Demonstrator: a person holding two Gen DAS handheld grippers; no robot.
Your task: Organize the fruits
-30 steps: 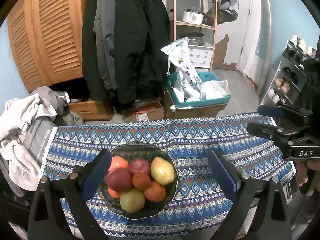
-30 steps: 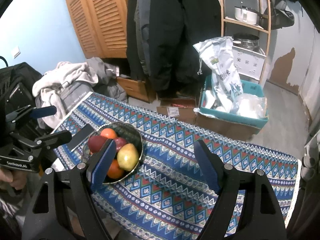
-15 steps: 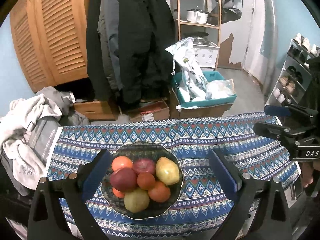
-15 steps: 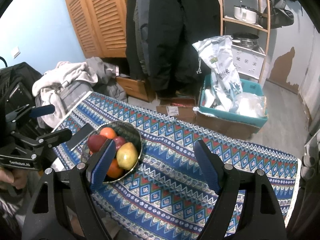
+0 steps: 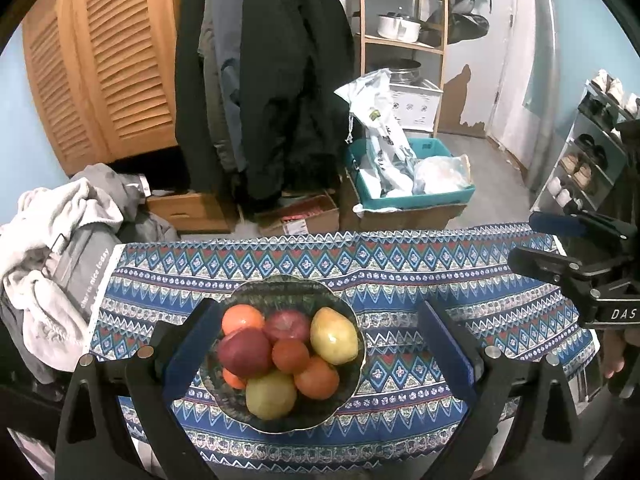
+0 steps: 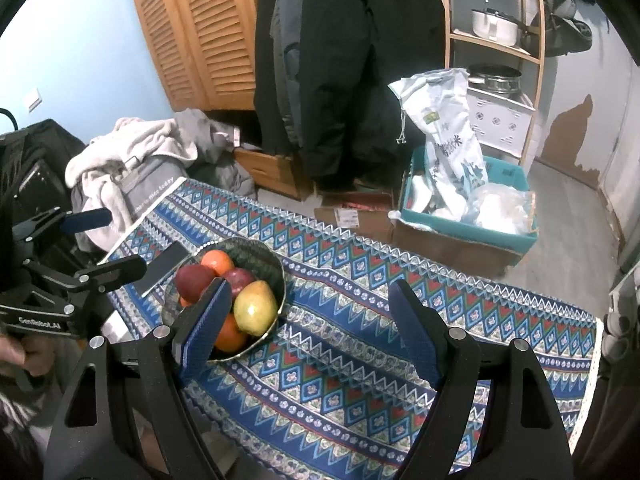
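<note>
Facing fruit bowl (image 5: 282, 354) head-on, left view alone; phone (image 6: 165, 267) only rightward.

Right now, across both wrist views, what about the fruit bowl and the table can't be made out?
- Bowl bottom, both views: piled fruit covers it; any fruit underneath is hidden.
- Orange at the bowl's left, left wrist: mostly behind the red apple.
- Bowl's near rim, right wrist: hidden by the right gripper's finger.
- Tablecloth's near edge, both views: cut off by grippers and frame.
</note>
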